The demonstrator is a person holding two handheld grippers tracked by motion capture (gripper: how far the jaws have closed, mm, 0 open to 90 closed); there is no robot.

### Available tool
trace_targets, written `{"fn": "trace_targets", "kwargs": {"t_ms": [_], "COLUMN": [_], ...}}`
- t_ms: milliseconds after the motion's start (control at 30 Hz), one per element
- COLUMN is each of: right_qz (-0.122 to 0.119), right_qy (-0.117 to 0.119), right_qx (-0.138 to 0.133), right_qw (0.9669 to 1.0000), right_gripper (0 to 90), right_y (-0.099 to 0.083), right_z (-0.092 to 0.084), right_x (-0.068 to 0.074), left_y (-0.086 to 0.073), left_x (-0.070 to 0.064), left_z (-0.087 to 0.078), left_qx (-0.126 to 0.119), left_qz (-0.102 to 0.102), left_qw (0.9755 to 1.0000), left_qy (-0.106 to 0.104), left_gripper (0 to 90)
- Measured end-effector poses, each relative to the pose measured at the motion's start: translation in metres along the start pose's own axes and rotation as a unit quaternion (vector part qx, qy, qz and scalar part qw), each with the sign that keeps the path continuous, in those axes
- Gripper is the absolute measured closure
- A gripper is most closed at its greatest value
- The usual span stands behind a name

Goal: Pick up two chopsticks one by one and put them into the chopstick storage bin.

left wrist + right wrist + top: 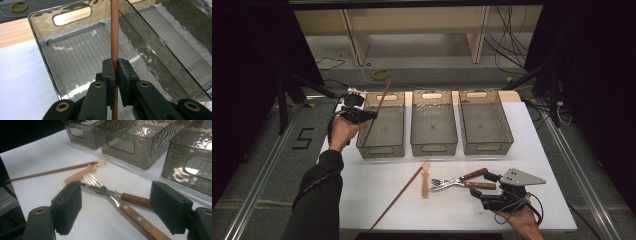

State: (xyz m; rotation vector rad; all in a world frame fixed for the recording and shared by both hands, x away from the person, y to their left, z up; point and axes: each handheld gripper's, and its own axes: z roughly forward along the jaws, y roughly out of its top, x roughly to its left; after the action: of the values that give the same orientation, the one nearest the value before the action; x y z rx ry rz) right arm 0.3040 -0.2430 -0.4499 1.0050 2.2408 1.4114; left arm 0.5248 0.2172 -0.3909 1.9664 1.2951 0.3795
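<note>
Nearest the person, the right gripper (486, 186) rests low at the counter's (532, 150) front edge, held from below by the right hand (523, 220), its grey three-cornered plate on top. Its jaws stand wide apart and grip nothing — in the right gripper view they frame two wooden-handled forks (120, 197) that lie crossed on the white sheet just ahead of them. Beside the forks, away from the right gripper, lies a clear amber spoon (425, 179), and a loose brown chopstick (396, 197) slants from the spoon's bowl back toward the near edge.

Beyond the forks three smoky clear bins stand in a row: the left bin (382, 149), the middle bin (433, 148) and the right bin (488, 146).

The left forearm, in a dark sleeve, reaches up past the forks' left side to the left bin's outer wall. There the left hand (341, 131) holds the left gripper (373, 115) above the rim — jaws closed tight on a second chopstick (377, 110), which stands steeply tilted over the left bin.

On the floor left of that bin a marking reads "5" (303, 138).
</note>
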Motion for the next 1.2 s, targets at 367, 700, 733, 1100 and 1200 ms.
{"fn": "trace_targets", "kwargs": {"t_ms": [367,700,733,1100,1200], "right_qz": [0.000,0.000,-0.001,0.000,0.000], "right_qy": [-0.001,-0.001,0.000,-0.001,-0.001], "right_qx": [0.000,0.002,0.001,0.001,0.002], "right_qw": [1.0000,1.0000,1.0000,1.0000,1.0000], "right_gripper": [26.9,26.9,26.9,26.9,26.9], "right_y": [0.000,0.000,0.000,0.000,0.000], "right_z": [0.000,0.000,0.000,0.000,0.000], "right_x": [-0.001,0.000,0.000,0.000,-0.001], "left_y": [-0.007,-0.014,-0.014,-0.019,-0.021], "left_x": [0.000,0.000,0.000,0.002,0.003], "left_z": [0.007,0.018,0.018,0.023,0.025], "left_qx": [0.007,0.017,0.019,0.022,0.027], "left_qz": [0.001,-0.003,-0.001,-0.011,-0.012], "left_qw": [1.0000,0.9998,0.9998,0.9996,0.9995], "left_qy": [0.005,0.005,0.006,0.010,0.011], "left_gripper": [83.7,83.6,83.6,83.3,83.0]}}
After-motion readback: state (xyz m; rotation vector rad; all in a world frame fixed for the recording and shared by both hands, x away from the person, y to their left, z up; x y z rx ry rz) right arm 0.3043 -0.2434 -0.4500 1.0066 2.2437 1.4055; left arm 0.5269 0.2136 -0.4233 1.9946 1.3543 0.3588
